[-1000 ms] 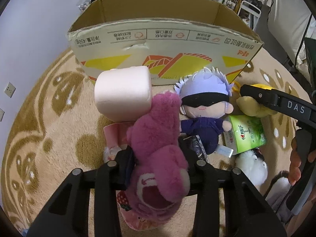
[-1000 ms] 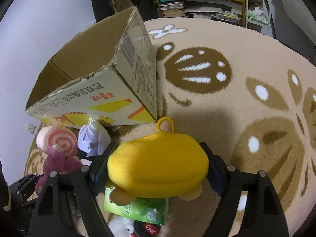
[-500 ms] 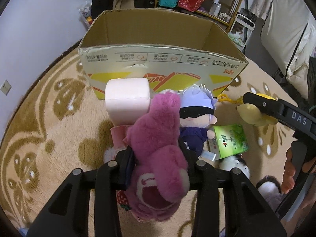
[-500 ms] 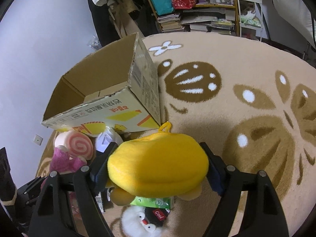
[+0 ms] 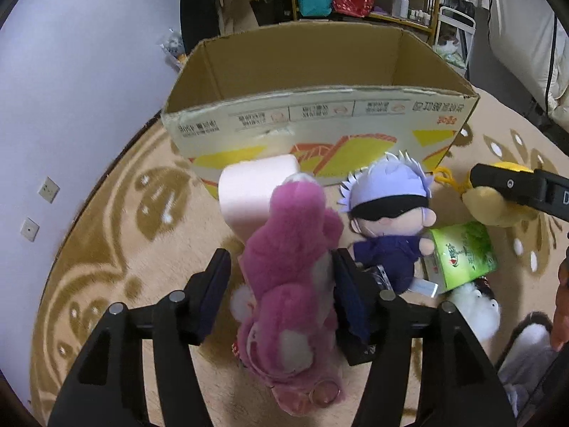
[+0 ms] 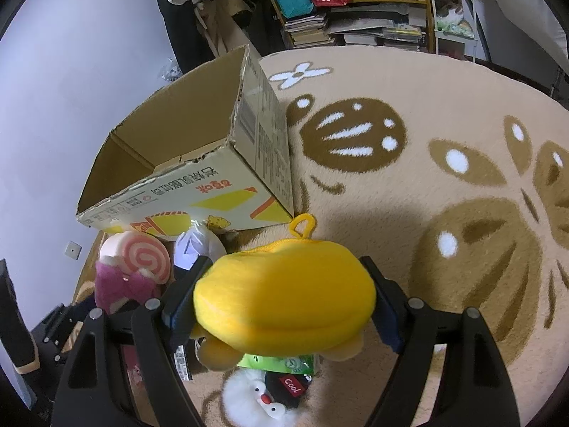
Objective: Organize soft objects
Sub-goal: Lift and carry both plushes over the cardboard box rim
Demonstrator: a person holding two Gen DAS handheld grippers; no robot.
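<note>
My left gripper (image 5: 281, 284) is shut on a magenta plush bear (image 5: 291, 277) and holds it above the rug, in front of an open, empty cardboard box (image 5: 320, 121). My right gripper (image 6: 281, 299) is shut on a yellow plush toy (image 6: 284, 288) with a loop, held up to the right of the box (image 6: 199, 178); it shows at the right of the left wrist view (image 5: 498, 203). On the rug lie a pink swirl-roll plush (image 5: 256, 188), a white-haired blindfolded doll (image 5: 387, 213), a green pack (image 5: 462, 252) and a white fluffy toy (image 6: 263, 395).
The toys lie on a round beige rug (image 6: 426, 142) with brown patterns. A lilac wall (image 5: 71, 71) runs along the left. Shelves with books and bags (image 6: 355, 10) stand behind the box. A person's hand (image 5: 562, 306) shows at the right edge.
Both grippers have risen with their toys, so the box's inside now shows. The magenta bear has shifted in the left jaws and leans toward the right finger.
</note>
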